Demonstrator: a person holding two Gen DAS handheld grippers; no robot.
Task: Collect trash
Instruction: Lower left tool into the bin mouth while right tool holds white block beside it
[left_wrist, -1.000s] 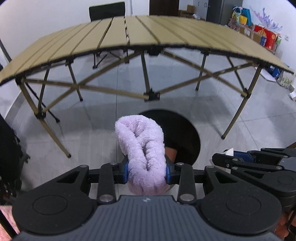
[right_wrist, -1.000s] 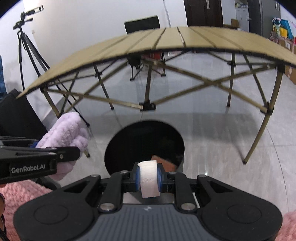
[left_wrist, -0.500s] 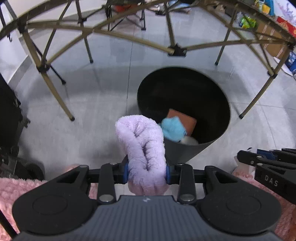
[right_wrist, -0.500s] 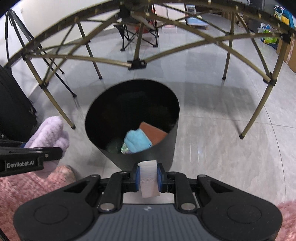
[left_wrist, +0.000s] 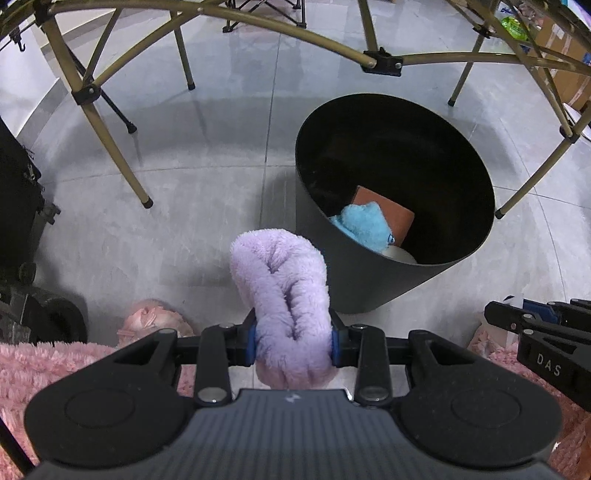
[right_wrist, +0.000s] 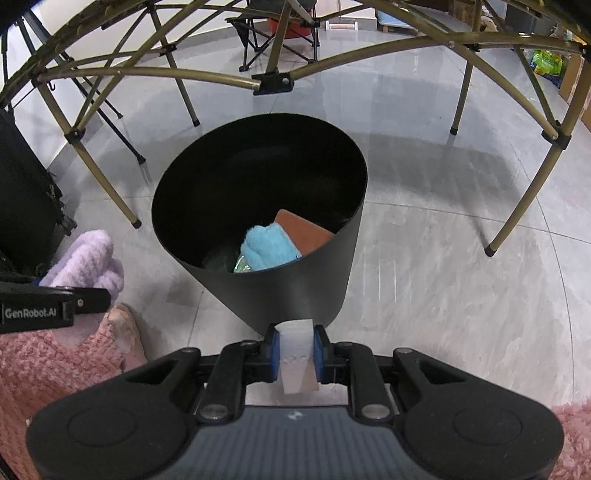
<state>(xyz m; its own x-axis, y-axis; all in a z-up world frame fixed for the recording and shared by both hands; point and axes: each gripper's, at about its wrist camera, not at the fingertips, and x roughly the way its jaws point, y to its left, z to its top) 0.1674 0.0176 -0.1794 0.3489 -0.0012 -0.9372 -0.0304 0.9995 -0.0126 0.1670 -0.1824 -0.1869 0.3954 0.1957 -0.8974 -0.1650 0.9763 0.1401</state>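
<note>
Left hand-held gripper (left_wrist: 293, 341) pinching a fluffy lilac cloth (left_wrist: 284, 291), held just left of the black trash bin (left_wrist: 369, 291) and short of its rim. Right hand-held gripper (right_wrist: 297, 352) pressed onto a small white paper scrap (right_wrist: 297, 354), poised beside the bin's near wall. Bin standing on the grey tiled floor (right_wrist: 443, 277) under a folding table frame (right_wrist: 273, 83). Inside: a blue cloth (right_wrist: 269, 247), an orange-brown flat piece (right_wrist: 304, 232), possibly a sponge, and something pale (left_wrist: 400, 254) at the bottom.
</note>
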